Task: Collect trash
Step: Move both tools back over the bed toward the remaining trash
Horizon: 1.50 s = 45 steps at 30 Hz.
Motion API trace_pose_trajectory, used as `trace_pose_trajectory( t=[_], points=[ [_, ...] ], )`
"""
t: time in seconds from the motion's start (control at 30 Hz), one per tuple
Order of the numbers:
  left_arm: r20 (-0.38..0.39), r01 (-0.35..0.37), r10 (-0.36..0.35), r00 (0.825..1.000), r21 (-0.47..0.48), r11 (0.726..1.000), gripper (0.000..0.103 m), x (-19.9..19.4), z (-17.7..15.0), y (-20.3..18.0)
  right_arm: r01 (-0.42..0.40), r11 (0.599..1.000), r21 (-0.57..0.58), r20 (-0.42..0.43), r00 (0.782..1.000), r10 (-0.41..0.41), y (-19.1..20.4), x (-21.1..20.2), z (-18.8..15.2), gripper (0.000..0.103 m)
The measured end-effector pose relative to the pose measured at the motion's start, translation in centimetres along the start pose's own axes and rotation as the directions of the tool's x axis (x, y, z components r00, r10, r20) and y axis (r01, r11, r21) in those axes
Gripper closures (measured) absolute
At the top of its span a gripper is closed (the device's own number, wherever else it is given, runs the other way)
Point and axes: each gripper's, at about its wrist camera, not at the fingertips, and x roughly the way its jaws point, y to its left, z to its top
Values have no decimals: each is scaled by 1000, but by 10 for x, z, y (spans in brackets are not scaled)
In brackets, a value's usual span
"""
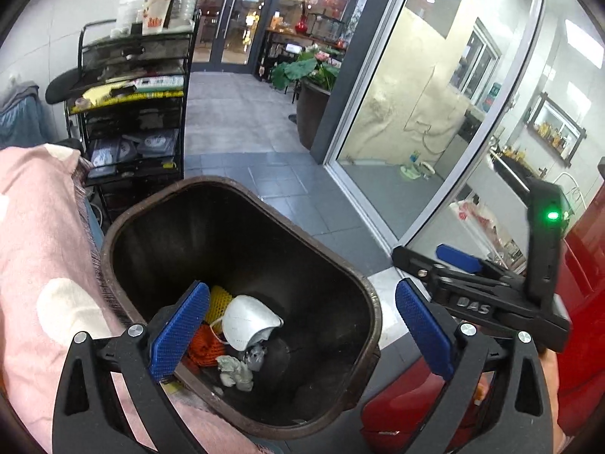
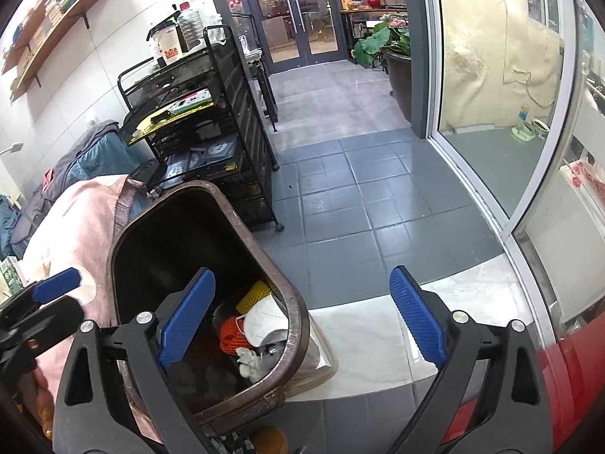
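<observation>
A dark brown trash bin (image 1: 340, 265) stands on the floor below both grippers; it also shows in the right wrist view (image 2: 298, 317). Inside lie a white face mask (image 1: 245, 321), yellow foam netting (image 1: 221, 299), orange netting (image 1: 202, 346) and crumpled tissue (image 1: 236, 372). The mask (image 2: 264, 323) and tissue (image 2: 251, 363) show from the right too. My left gripper (image 1: 302, 333) is open and empty over the bin. My right gripper (image 2: 302, 321) is open and empty, over the bin's right rim. The right gripper (image 1: 450, 261) shows beside the left one.
A pink cloth (image 1: 41, 265) lies left of the bin. A black wire shelf cart (image 2: 211, 121) stands behind it. Grey tiled floor (image 2: 359, 196) runs to glass doors, with a glass wall (image 1: 435, 113) on the right. Something red (image 1: 582, 283) sits at the lower right.
</observation>
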Motion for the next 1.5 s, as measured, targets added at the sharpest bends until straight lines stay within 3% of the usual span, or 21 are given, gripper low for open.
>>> trace_pose_trajectory(
  t=[0.33, 0.8, 1.13, 1.37, 1.5],
  points=[
    [136, -39, 35, 990, 21, 999, 6, -56, -5, -7, -98, 995, -25, 21, 995, 99, 26, -5, -3, 11],
    [236, -209, 221, 946, -75, 975, 6, -125, -43, 34, -256, 948, -191, 6, 965, 262, 114, -14, -19, 11],
    [223, -364, 402, 888, -193, 911, 6, -167, -86, 83, -370, 876, -310, -57, 927, 371, 181, -23, -36, 11],
    [174, -441, 505, 845, -306, 844, 6, -200, -124, 131, -468, 782, -412, -129, 879, 458, 242, -33, -55, 11],
    [132, -487, 565, 815, -374, 789, 6, -223, -147, 163, -547, 712, -440, -206, 834, 512, 278, -37, -64, 11]
  ],
)
